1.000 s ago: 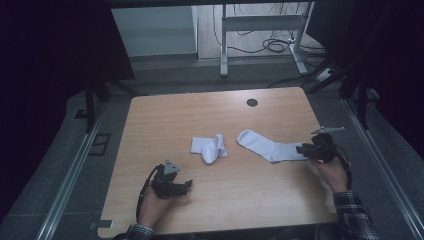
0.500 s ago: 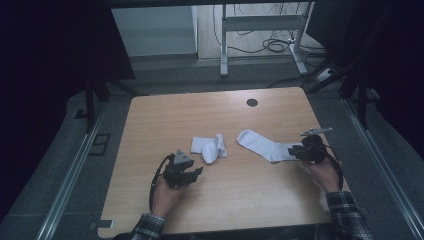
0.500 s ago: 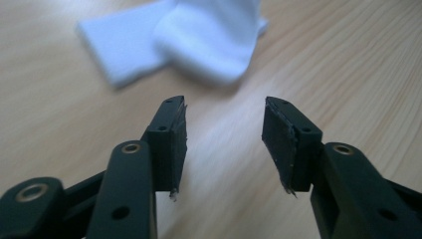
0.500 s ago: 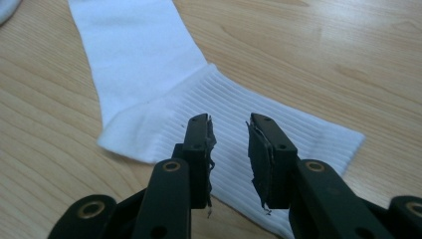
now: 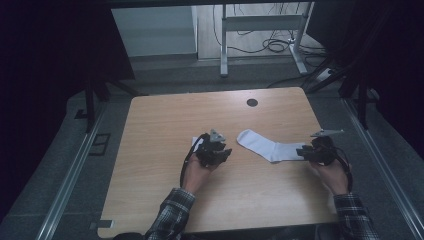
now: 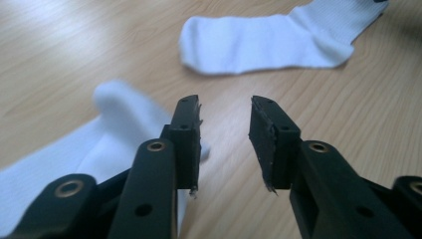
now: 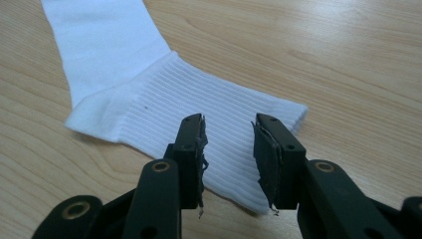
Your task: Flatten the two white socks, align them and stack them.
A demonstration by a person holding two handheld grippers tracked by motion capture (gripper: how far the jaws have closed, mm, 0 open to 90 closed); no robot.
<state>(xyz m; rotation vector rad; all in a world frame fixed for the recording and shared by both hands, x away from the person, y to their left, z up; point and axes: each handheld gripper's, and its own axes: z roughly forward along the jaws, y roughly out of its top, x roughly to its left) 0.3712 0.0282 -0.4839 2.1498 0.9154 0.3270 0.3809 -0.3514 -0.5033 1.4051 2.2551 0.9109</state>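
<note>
Two white socks lie on the wooden table. One sock is spread flat right of centre, its toe toward the middle. My right gripper sits at its ribbed cuff, and my right gripper is open with the cuff's end under the jaws. The other sock is bunched up, and a sliver of this bunched sock peeks out beside my left gripper. My left gripper is open just past it, with bare wood between the jaws and the flat sock beyond.
A dark round hole marks the table's far side. Behind the table stand a metal frame leg and floor cables. Rails run along both sides of the table.
My left gripper has moved forward and right, from the near edge onto the bunched sock. My right gripper has shifted slightly left and nearer, down to the flat sock's cuff.
</note>
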